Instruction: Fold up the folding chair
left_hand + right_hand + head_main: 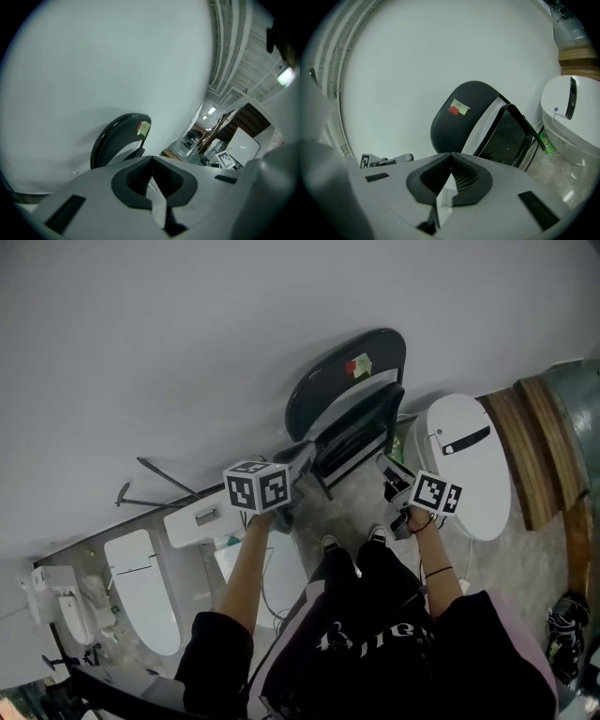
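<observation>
The white wall (187, 324) backs the black metal folding chair (349, 390), which stands at the floor's far edge with its seat tipped up. Folding appears nearly done. Your left gripper (151, 161) and right gripper (451, 158) are clenched on nothing, clear of the chair. Next, press the seat flush if it gapes.

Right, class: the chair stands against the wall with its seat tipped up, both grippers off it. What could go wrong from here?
1. The folding chair seems only propped on the smooth wall; with nothing gripping it, it might slide or topple.
2. The white toilet stands close beside it, so a fall could strike it.
3. The left gripper and right gripper are both shut and empty, so a catch would be slow.
</observation>
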`<state>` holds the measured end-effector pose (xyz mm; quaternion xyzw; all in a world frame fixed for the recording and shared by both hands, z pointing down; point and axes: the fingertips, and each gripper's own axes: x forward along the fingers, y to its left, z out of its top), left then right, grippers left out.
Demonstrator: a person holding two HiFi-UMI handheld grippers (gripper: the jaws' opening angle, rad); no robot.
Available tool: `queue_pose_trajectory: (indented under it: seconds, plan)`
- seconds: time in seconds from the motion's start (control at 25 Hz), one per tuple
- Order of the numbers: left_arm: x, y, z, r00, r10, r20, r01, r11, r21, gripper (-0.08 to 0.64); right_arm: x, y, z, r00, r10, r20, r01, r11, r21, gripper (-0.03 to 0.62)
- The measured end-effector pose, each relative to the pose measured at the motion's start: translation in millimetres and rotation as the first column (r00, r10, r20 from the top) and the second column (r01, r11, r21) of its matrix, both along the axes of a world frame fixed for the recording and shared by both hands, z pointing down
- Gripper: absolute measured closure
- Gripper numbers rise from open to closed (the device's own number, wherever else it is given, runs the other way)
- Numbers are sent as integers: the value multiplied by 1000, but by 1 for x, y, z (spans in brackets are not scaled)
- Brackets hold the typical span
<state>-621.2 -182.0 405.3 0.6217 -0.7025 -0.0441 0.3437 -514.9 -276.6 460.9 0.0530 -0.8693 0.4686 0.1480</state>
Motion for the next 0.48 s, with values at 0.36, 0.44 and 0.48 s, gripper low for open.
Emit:
queue_pose_trajectory:
  seconds: [0.36,0.44,0.48]
  plan:
    - [102,7,27,995,-27,-100,27,1000,4,557,52,37,-22,994,-105,6,105,994,37,578]
    - [129,10,28,992,-47,-116,48,999,9,557,75,44,-26,991,-132,9,131,990,58,578]
    - [144,13,29,990,-60,-124,62,998,13,557,88,48,-25,988,-152,-5,152,985,83,578]
